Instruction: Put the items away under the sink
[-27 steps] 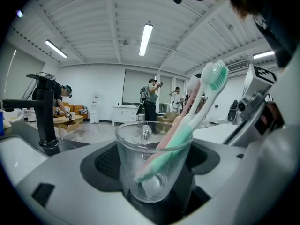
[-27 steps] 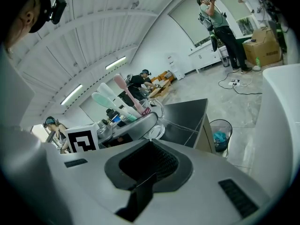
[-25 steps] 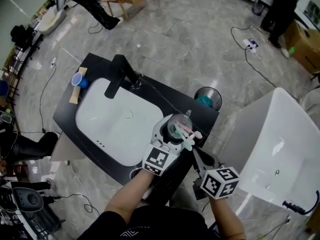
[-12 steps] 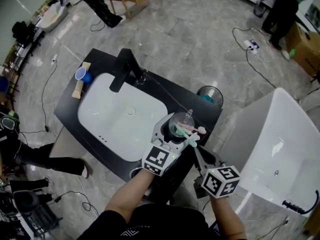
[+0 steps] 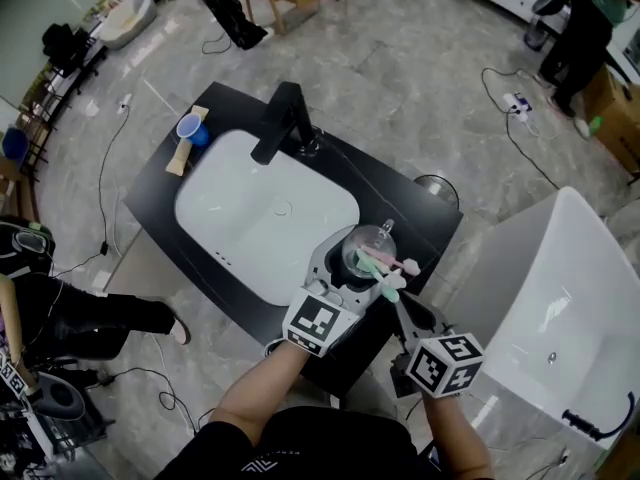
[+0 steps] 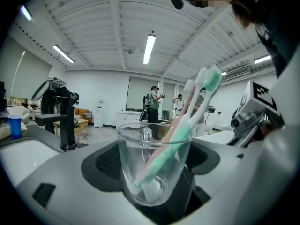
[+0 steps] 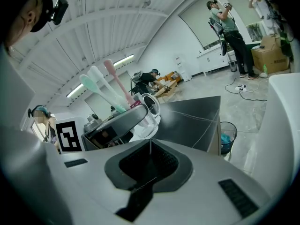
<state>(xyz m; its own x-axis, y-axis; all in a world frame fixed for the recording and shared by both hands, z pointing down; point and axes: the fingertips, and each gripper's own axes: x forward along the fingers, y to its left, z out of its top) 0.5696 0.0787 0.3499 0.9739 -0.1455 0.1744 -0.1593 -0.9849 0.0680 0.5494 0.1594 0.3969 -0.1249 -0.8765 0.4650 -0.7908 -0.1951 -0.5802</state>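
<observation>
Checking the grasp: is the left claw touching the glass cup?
Touching. Left gripper view: the left claw has its jaws pressed against the glass cup on both sides.

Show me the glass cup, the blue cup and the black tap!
Clear glass cup [image 5: 352, 242]: head view, its rim.
Small blue plastic cup [image 5: 189, 128]: head view, open top.
Black metal tap [image 5: 290, 108]: head view, upright body.

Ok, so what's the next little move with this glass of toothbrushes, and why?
Probably lower the glass, kept upright, past the front edge of the black counter toward the space below. The left gripper is shut on it, the toothbrushes lean loosely over its rim, and the right gripper is shut and empty.
</observation>
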